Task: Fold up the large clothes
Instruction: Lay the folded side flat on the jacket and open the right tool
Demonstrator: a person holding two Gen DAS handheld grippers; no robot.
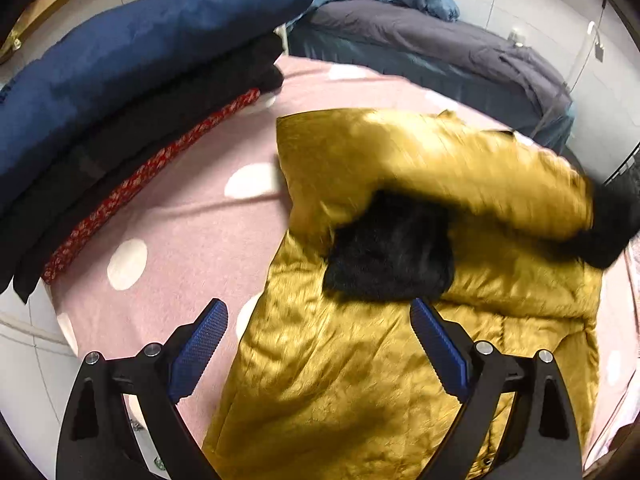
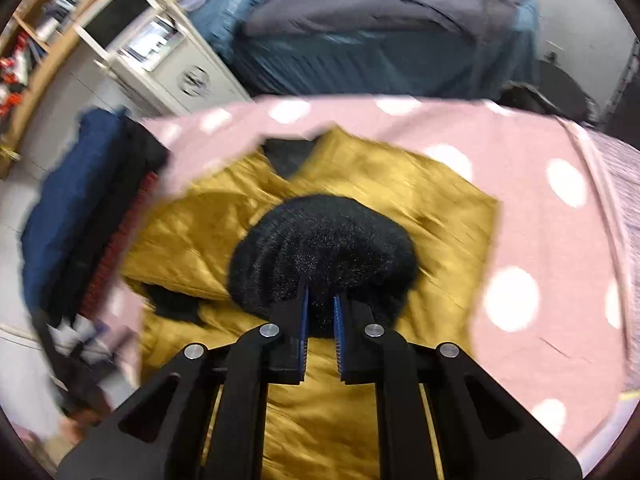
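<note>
Right gripper (image 2: pixel 320 300): jaws nearly closed, clamped on the black fur cuff (image 2: pixel 320 248) of a sleeve, held above the jacket body. Left gripper (image 1: pixel 318 312): jaws spread wide, holding nothing, poised over the mustard-yellow padded jacket (image 1: pixel 360 360). Jacket lies flat on the pink polka-dot sheet (image 1: pixel 180 220); one sleeve is folded across the chest, its cuff (image 1: pixel 388 248) resting mid-body. To the left sits a stack of folded clothes (image 1: pixel 120 100), navy on top. Behind: bed with grey duvet (image 1: pixel 440 36).

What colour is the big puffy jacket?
Mustard yellow jacket with black fuzzy cuffs, clearest in the left wrist view.
</note>
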